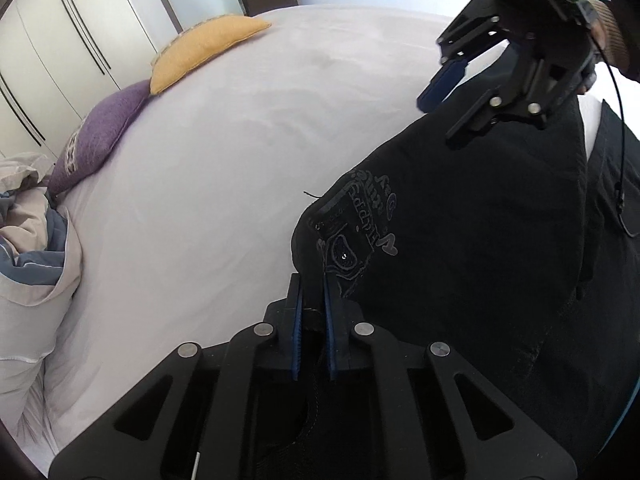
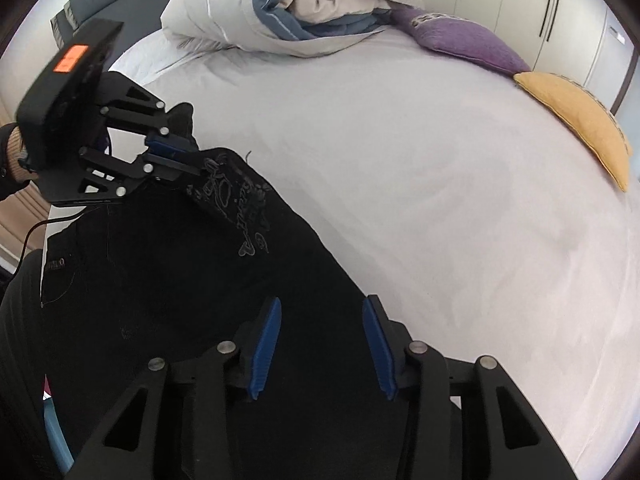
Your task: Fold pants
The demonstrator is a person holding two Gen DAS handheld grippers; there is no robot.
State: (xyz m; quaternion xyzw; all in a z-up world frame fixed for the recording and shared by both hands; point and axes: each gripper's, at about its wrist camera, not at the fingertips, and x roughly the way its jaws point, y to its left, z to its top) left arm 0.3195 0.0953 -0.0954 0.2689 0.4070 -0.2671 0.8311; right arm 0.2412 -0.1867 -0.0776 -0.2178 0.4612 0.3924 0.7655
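Black pants (image 1: 460,240) with grey embroidery lie on a white bed sheet (image 1: 224,168); they also show in the right wrist view (image 2: 180,272). My left gripper (image 1: 313,304) is shut on a corner of the pants near the embroidered patch; it shows in the right wrist view (image 2: 176,158) gripping that same edge. My right gripper (image 2: 320,344) is open, its blue pads (image 2: 266,344) apart just above the black fabric. In the left wrist view the right gripper (image 1: 444,92) hovers open over the far part of the pants.
A yellow cushion (image 1: 200,48) and a purple cushion (image 1: 100,136) lie along the bed's edge by white wardrobe doors (image 1: 60,40). A bundled grey and blue duvet (image 2: 296,8) sits at the head of the bed.
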